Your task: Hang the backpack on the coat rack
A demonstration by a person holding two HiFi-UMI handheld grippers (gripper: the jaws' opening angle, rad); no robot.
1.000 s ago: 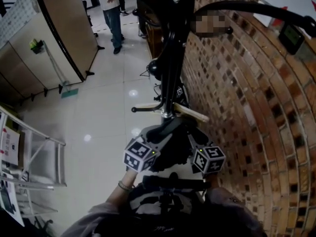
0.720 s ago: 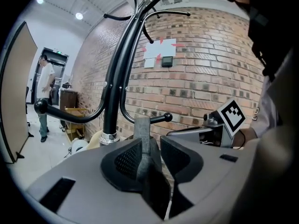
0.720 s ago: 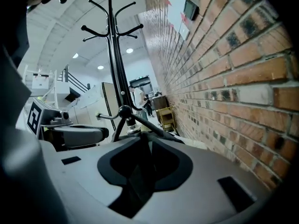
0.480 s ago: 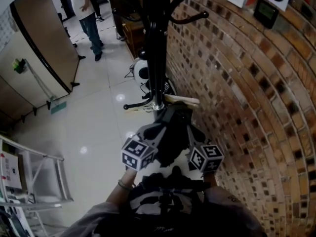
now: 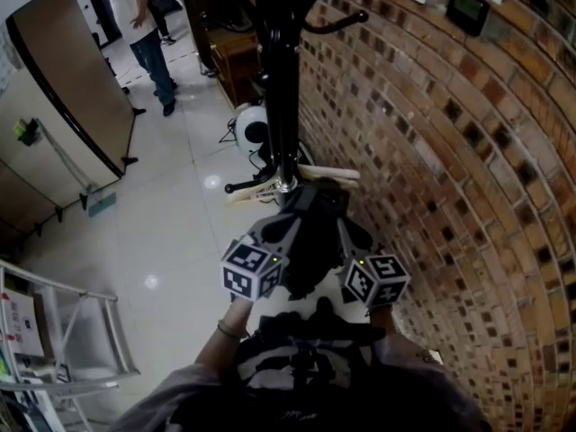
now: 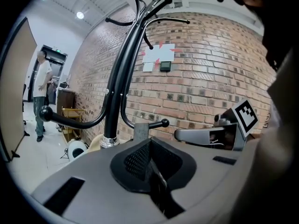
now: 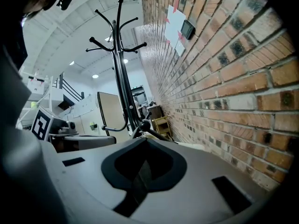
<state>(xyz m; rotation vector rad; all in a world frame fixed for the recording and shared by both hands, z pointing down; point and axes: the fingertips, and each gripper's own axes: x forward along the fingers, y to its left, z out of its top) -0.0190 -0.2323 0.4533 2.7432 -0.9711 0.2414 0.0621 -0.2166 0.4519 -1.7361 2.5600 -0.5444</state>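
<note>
Left gripper [image 5: 277, 232] and right gripper [image 5: 349, 238] sit side by side in the head view, near the person's chest. The dark backpack [image 5: 311, 252] is bunched between and under them. Straight beyond them, on the far side, the coat rack [image 5: 277, 88] stands upright just beside the brick wall [image 5: 450, 151], which runs along the right. The lower part of its pole is close to the backpack's far edge, and it lines up more with the left gripper than with the right.

In the left gripper view, the left gripper [image 6: 149, 146] has its jaws closed together, with black mesh and a dark strap of the backpack [image 6: 136, 161] pinched in the seam. The coat rack [image 6: 117, 83] rises a little left of dead ahead. A low hook [image 6: 163, 122] with a ball end sticks out to the right just past the jaw tips, while the upper hooks [image 6: 175, 20] are well above. The right gripper [image 6: 210, 135] is level with it at the right.

In the right gripper view, the right gripper [image 7: 145, 158] is likewise clamped, with a dark strap of the backpack [image 7: 139, 175] running through its closed jaws. The coat rack [image 7: 122, 78] lies ahead and to the left, and the wall is hard on the right.

As I judge it, the strap must go forward and up onto a hook, and the left gripper is better placed to lead.
</note>
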